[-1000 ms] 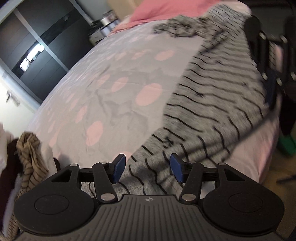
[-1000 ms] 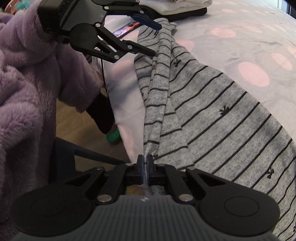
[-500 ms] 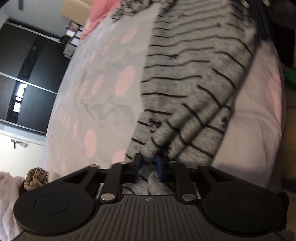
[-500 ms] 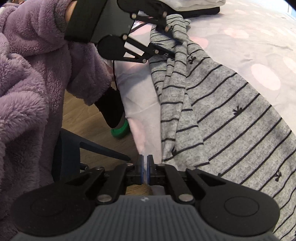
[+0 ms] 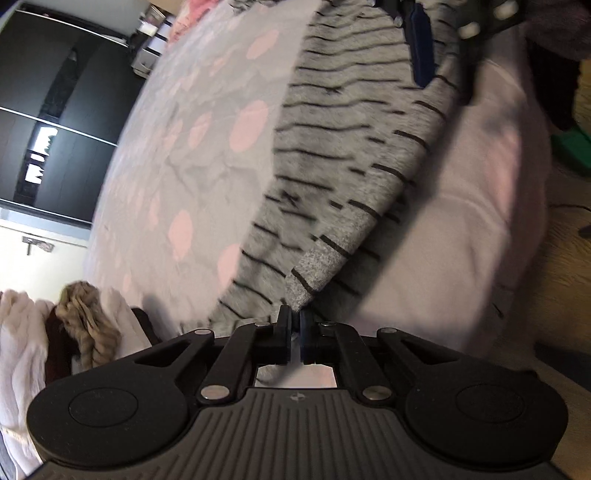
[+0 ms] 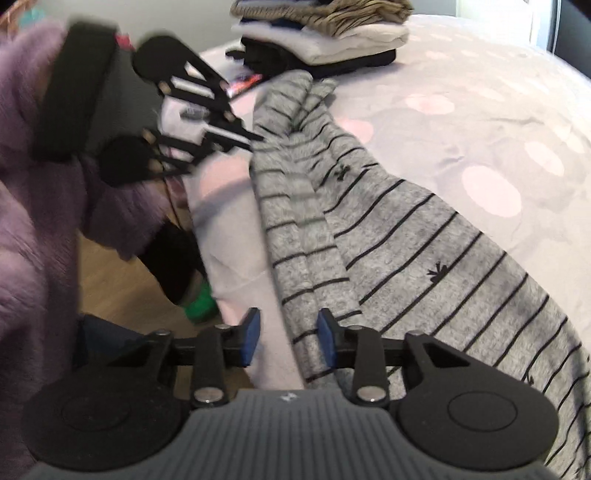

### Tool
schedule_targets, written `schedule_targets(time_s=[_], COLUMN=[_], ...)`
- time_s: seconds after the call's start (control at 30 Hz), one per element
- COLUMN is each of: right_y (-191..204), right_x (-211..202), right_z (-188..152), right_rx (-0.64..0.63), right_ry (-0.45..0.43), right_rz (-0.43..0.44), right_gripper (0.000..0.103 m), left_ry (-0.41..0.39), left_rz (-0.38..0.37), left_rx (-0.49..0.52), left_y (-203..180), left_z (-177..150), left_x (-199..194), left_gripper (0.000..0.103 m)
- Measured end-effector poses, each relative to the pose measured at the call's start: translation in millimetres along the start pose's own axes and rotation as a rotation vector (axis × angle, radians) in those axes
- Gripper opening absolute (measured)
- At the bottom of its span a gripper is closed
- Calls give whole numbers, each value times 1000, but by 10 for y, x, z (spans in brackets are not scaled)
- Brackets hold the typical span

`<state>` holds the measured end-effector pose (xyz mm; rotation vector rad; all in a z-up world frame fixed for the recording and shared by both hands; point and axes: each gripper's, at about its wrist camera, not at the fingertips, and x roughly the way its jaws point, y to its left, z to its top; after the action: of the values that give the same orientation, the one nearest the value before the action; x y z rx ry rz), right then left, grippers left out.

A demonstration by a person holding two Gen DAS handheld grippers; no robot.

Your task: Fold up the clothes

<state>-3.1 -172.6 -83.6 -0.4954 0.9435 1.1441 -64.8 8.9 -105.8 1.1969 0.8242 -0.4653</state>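
Now left gripper (image 5: 293, 328) fingers clamp the striped garment's (image 6: 424, 236) edge; right gripper (image 6: 288, 336) fingers are opening, straddling its fold

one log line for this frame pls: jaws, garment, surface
left gripper: jaws shut on striped garment edge | right gripper: jaws opening, fabric between, unpinched | garment on bed

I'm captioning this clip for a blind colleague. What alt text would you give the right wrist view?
The right claw is opening over the edge of a grey striped garment spread on a spotted bedsheet; the pads do not press on the cloth. The left claw, held from a purple fleece sleeve, reaches the garment's far end near a stack of folded clothes.
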Motion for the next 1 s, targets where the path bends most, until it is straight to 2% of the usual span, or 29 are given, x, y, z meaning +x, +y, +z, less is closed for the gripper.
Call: schedule_targets(time_s=[0.03,0.07,0.27,0.33,0.43,0.47,0.5,0.57,0.67,0.73,0.83,0.93,1.0], right_y=[55,91,237,284,297,299,292,240,168,101,-75,-329,-513], right_x=[41,70,108,131,121,108,72,36,-128,-216,-328,-435,-511], right_z=[-2,-7,-69,-87,-82,-77,-82,-68,-40,-16,47,71,60], right_rx=[-28,-45,-105,-122,-116,-112,-103,-90,-71,-50,0,92,165], right_ry=[14,28,104,125,135,132,123,99,56,25,2,-11,-27], right_rz=[-23,-29,101,128,155,162,166,150,93,55,-49,-185,-260], right_gripper=[7,5,5,9,20,30,34,34,35,36,43,45,45], left_ry=[9,16,53,44,17,-1,-26,-82,-151,-170,-144,-96,-58], left_rz=[-28,-60,-225,-258,-364,-391,-395,-380,-387,-370,-286,-231,-217], left_rx=[5,12,118,99,18,-3,-21,-82,-216,-284,-387,-562,-687], left_y=[-35,-75,-395,-373,-217,-165,-116,5,292,485,814,1252,1534], left_z=[-33,-68,-222,-240,-275,-287,-295,-304,-317,-316,-315,-390,-480], left_x=[-37,-75,-161,-183,-279,-323,-377,-468,-542,-552,-476,-301,-121], left_gripper=[2,2,2,2,6,9,10,15,16,19,30,44,45])
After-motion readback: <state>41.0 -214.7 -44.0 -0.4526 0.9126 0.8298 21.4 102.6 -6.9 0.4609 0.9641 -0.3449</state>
